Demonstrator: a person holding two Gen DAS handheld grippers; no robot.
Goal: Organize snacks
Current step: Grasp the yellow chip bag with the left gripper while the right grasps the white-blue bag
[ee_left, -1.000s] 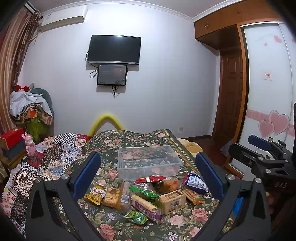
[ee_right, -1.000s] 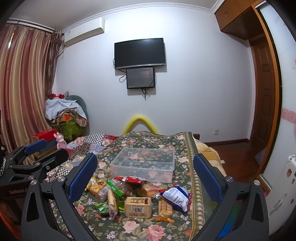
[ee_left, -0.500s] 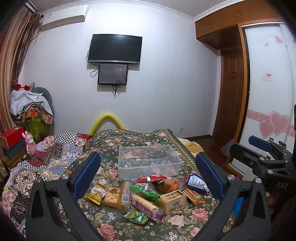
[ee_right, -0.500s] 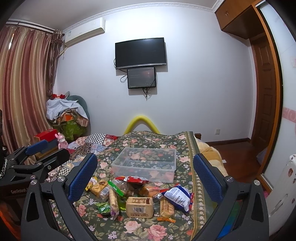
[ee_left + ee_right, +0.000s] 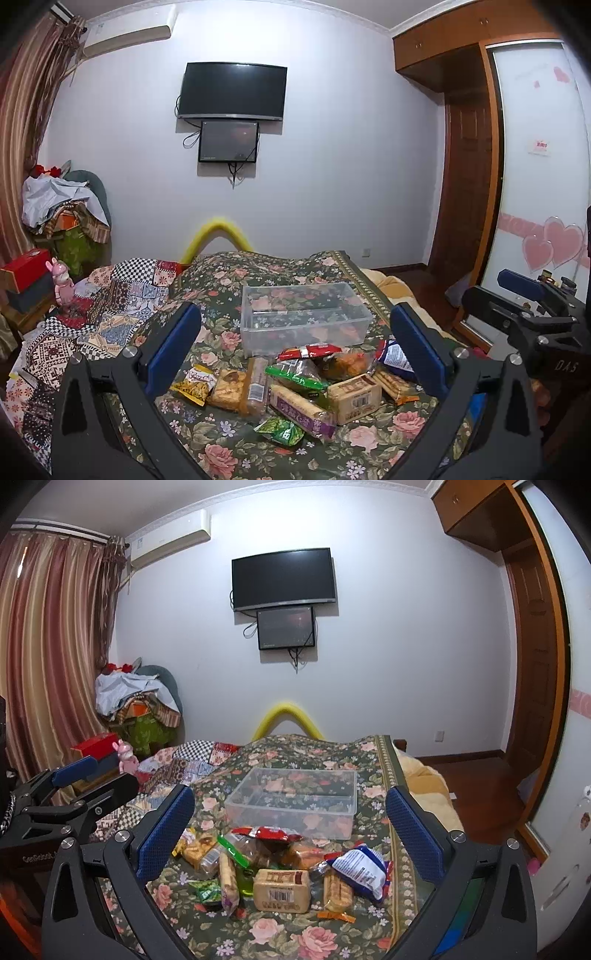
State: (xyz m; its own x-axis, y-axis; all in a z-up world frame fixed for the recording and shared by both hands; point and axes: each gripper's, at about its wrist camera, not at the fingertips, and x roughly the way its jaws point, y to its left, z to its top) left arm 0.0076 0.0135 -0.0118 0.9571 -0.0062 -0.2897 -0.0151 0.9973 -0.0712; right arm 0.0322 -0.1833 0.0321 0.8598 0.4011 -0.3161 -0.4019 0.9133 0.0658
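Two claws hang above the near end of the bed point(image 5: 229, 280), both spread wide and holding nothing: the left claw point(image 5: 295, 350) and the right claw point(image 5: 290, 834) each frame the same heap of snacks between their blue pads. The heap lies on the floral bedspread, and just beyond it, on the far side, stands the clear plastic bin point(image 5: 304, 315), which looks empty. Nearest in the pile is a tan cracker pack point(image 5: 282, 886) with a barcode facing up; a blue-and-white chip bag point(image 5: 360, 867) sits to its right, a red-topped packet point(image 5: 271, 832) lies closest to the bin, and a small yellow packet point(image 5: 194, 382) rests at the left edge. A purple biscuit bar point(image 5: 301, 410) lies at an angle, touching the cracker pack.

By my reckoning nothing has been sorted yet; this is the approach before the first pick. The next move calls for one claw to drop onto a single firm packet, close across its narrow sides, lift it clear of its neighbours and carry it forward into the bin
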